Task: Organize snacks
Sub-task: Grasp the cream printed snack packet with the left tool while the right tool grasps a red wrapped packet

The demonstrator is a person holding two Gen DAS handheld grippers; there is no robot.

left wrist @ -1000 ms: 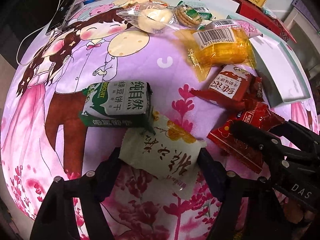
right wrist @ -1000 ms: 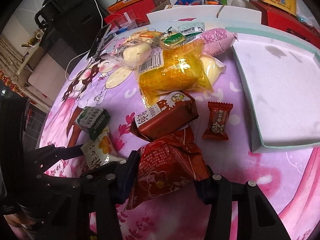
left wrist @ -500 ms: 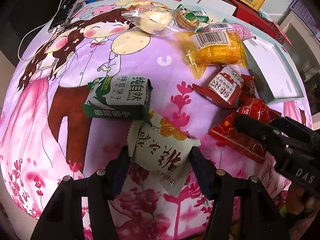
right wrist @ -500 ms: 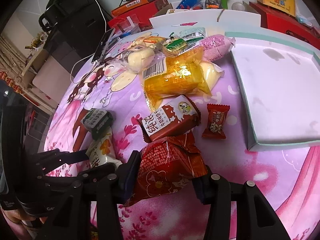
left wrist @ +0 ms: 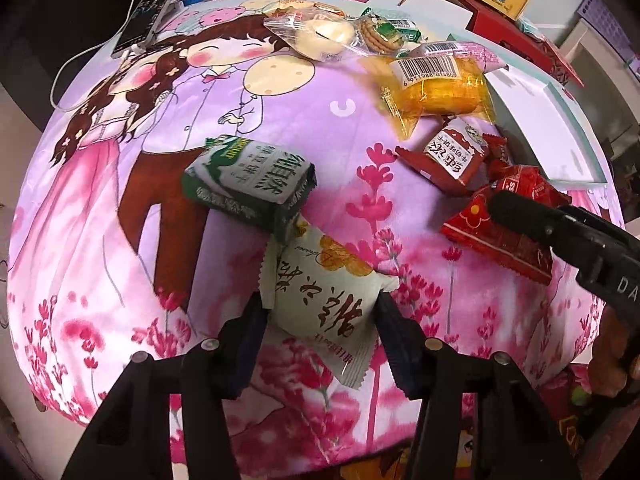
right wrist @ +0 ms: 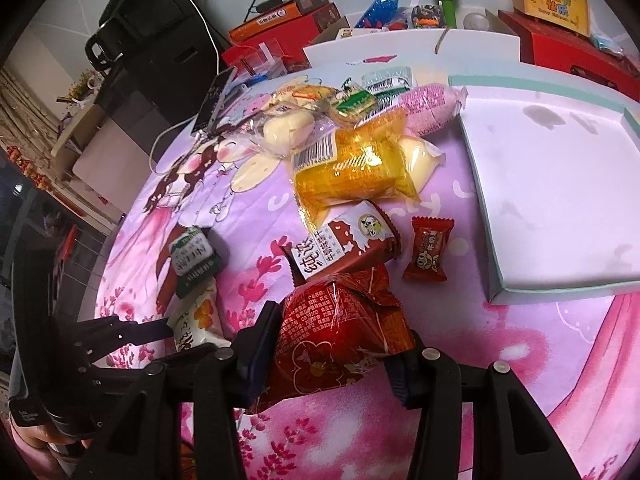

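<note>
Snacks lie scattered across a table covered with a pink-and-purple cartoon cloth [left wrist: 280, 128], and a person's two handheld grippers each grasp one packet near the cloth's near edge. The left gripper [left wrist: 320, 312], whose jaws have just been closing, pinches a cream-white pastry packet [left wrist: 324, 296] with brown lettering between its pads. That packet's far corner touches a green-and-white biscuit pack [left wrist: 248, 184] lying toward the middle of the cloth. The right gripper [right wrist: 332, 344] clamps a crinkled red foil packet [right wrist: 336, 324] between its jaws. Just beyond the red packet lies a brown-and-white wafer bar [right wrist: 340, 248], with a small red wrapped candy [right wrist: 428, 256] beside it, apart from the bar. Farther back, a yellow cellophane pack [right wrist: 356, 168] bearing a barcode rests against a pale bun in clear wrap [right wrist: 420, 156], a pink sausage-shaped packet [right wrist: 428, 108] and several smaller wrapped items near the cloth's far edge. A shallow white tray with a pale green rim [right wrist: 560, 284] sits along the cloth's right edge. A smartphone [right wrist: 212, 100] on a white cable lies at the far left edge.
</note>
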